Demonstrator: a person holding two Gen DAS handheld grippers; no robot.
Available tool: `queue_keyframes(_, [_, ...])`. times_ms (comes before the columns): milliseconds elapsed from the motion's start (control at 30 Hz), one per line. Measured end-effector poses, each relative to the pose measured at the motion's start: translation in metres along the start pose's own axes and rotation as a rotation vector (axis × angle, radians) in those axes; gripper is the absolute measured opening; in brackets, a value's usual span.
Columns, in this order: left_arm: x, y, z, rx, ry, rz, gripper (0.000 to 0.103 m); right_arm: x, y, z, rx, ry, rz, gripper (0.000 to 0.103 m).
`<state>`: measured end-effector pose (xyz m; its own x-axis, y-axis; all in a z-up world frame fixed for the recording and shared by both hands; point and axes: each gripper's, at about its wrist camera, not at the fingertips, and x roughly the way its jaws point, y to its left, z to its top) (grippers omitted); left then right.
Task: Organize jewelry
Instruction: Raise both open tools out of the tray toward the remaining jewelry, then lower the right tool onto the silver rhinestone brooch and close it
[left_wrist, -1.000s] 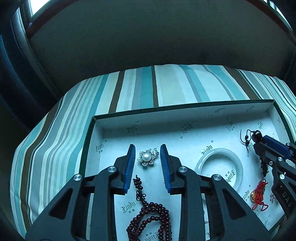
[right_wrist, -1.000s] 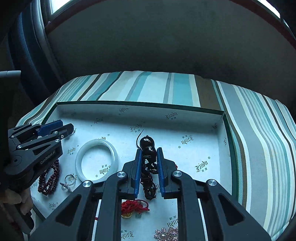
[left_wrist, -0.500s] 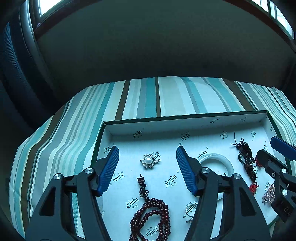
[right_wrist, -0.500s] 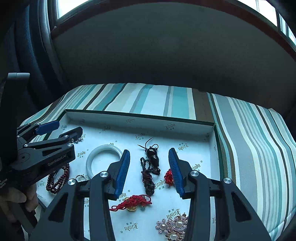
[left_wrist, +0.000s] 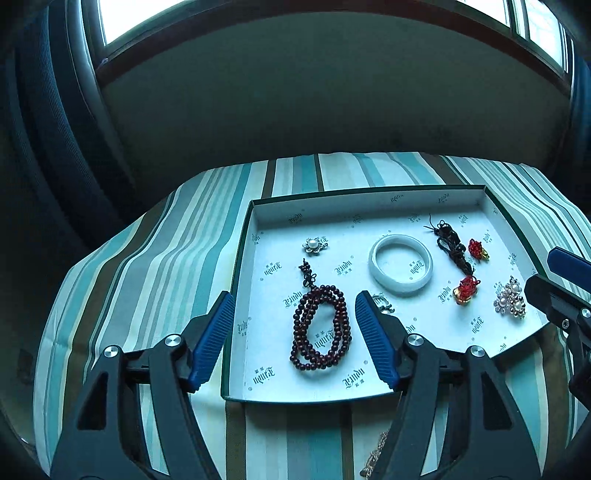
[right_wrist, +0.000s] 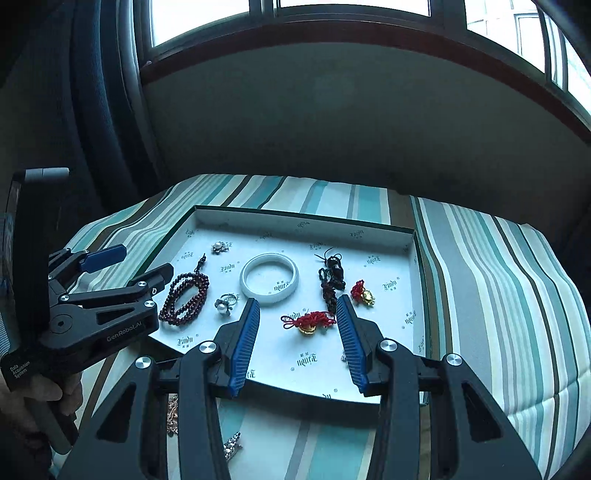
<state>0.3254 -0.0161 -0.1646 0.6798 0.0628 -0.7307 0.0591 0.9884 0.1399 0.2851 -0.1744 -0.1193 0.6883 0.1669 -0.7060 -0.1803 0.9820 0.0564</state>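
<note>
Lying framed btwn left gripper (left_wrist: 294, 341) jaws – untouched – bead bracelet (left_wrist: 320, 328).

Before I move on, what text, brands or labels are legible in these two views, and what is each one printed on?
"GenRobot.AI": on the side of the left claw's black body, seen in the right wrist view.
"Data Acquisition System": small white print lower on that same body.
Repeated gothic-style logo across the white lining of the tray: reads roughly like "Xindu", too stylised and small to be sure.
Nothing else is legible; the jewelry carries no readable marks.
</note>
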Motion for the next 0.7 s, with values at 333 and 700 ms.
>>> queue_keyframes(333, [-0.029,0.007,-0.058,0.019,0.054,0.031,0.068,0.003,0.023,-0.066,-0.009,0.160,0.056,0.038])
queue_keyframes(700, [-0.031,0.017,-0.093,0.009,0.108,0.073,0.068,0.015,0.040,-0.089,-0.020,0.224,0.089,0.030])
